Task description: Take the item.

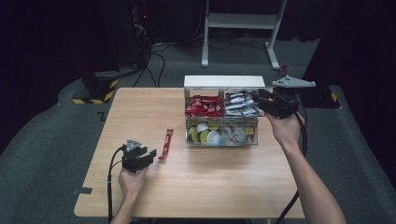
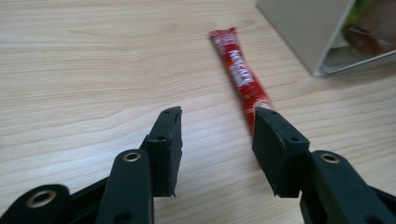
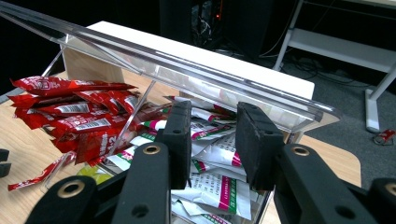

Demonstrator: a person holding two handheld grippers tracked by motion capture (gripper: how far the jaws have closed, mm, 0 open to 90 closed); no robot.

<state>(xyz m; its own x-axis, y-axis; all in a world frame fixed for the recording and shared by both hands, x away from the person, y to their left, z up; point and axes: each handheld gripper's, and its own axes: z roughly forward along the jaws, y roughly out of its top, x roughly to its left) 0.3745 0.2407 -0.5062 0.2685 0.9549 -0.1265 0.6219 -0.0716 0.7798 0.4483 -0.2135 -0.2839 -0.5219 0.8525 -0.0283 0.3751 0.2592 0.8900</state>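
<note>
Dark curtains and a grey carpeted floor [image 1: 46, 140] ring the light wooden table [image 1: 196, 186] in the high view, with a white desk frame [image 1: 243, 21] standing behind it. At the table's far edge stands a clear acrylic box [image 1: 222, 137] with a white back: red sachets [image 1: 204, 106] fill its upper left compartment, silver-white sachets [image 1: 240, 103] the upper right, and small round cups the lower tier. The right gripper [image 1: 261, 99] is at the box's upper right corner, holding its lid up. A single red stick sachet [image 1: 166, 143] lies loose on the table left of the box, just beside the left gripper [image 1: 148, 156].

From the left gripper view, the jaws stand apart with nothing between them, and the red stick sachet [image 2: 240, 77] lies ahead, its near end behind the right-hand jaw.

From the right gripper view, the jaws pinch narrow on the clear lid [image 3: 187, 70], which is tilted up over the red sachets [image 3: 70, 116] and the silver-white sachets [image 3: 215, 154].
</note>
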